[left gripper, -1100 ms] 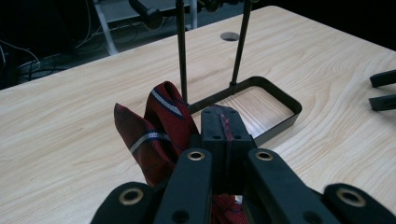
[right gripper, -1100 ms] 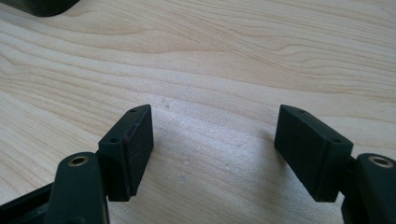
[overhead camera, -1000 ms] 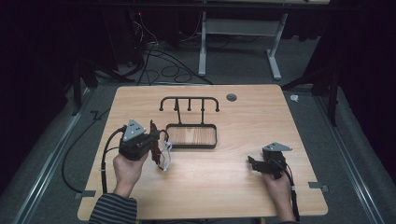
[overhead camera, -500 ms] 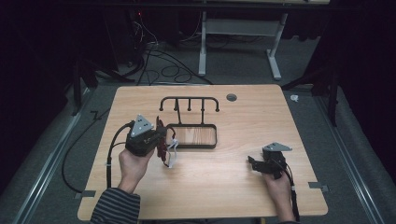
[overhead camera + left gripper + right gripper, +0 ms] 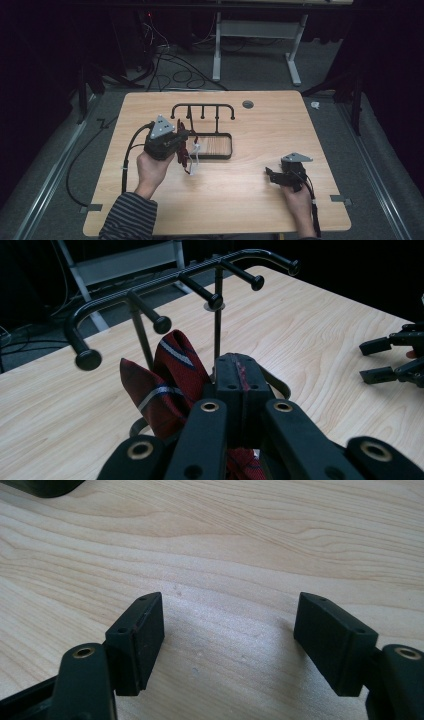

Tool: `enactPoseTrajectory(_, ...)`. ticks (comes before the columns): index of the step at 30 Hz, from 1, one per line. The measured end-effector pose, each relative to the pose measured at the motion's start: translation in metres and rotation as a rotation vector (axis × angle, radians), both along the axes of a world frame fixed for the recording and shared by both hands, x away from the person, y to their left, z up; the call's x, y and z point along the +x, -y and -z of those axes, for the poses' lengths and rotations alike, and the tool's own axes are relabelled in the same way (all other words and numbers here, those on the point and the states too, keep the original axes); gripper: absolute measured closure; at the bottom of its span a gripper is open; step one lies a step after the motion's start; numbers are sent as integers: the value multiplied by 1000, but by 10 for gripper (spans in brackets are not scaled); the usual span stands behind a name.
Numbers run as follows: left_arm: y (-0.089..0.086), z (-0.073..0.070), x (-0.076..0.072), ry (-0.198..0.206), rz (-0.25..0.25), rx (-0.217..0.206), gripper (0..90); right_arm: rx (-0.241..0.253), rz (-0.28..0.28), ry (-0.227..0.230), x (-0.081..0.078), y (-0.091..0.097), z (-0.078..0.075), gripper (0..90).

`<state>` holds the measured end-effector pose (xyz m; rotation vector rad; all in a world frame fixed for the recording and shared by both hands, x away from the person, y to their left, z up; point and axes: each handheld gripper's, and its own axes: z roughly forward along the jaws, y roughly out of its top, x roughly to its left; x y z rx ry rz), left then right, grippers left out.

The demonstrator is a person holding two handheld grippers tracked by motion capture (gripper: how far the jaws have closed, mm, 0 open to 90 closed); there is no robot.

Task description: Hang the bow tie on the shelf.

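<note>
On the left of the wooden surface (image 5: 235,200), the left gripper (image 5: 181,144) is clenched on a dark red necktie with pale stripes (image 5: 172,375), held up off the surface just left of the black rack's tray (image 5: 216,146). In the left gripper view the jaws are pressed together with red fabric pinched between them, a folded loop of the necktie standing above and to their left, and more cloth hanging below; a white tag or label seems to dangle from it in the high view, though it is too small to be sure. Directly ahead of the jaws stands the black hanger rack (image 5: 190,285) with its row of knobbed pegs, the nearest pegs just beyond the fabric. The likely step is draping the necktie over one of these pegs. To do that well, the loop probably needs to be lifted above the peg's knob, carried forward past it and then lowered, so the cloth settles on the bar behind the knob rather than snagging on it, and the grip should hold until the weight hangs evenly on both sides. On the right, the right gripper (image 5: 278,176) rests released near the surface's front edge, its jaws spread wide over bare wood, well apart from the rack.
</note>
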<state>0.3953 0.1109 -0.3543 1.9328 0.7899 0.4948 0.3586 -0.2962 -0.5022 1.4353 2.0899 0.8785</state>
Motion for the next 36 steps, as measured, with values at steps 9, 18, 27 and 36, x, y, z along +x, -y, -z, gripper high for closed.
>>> enactPoseTrajectory(9,15,2,12,-21,9,-17,900,0,0,-1,0,0,0,294)
enactPoseTrajectory(18,26,4,23,-26,14,-16,900,-1,-1,0,0,0,0,294)
enactPoseTrajectory(27,34,-5,31,-3,4,-25,900,-2,-2,0,0,0,0,294)
enactPoseTrajectory(36,40,-11,42,11,-24,-46,900,-2,-1,0,0,0,0,294)
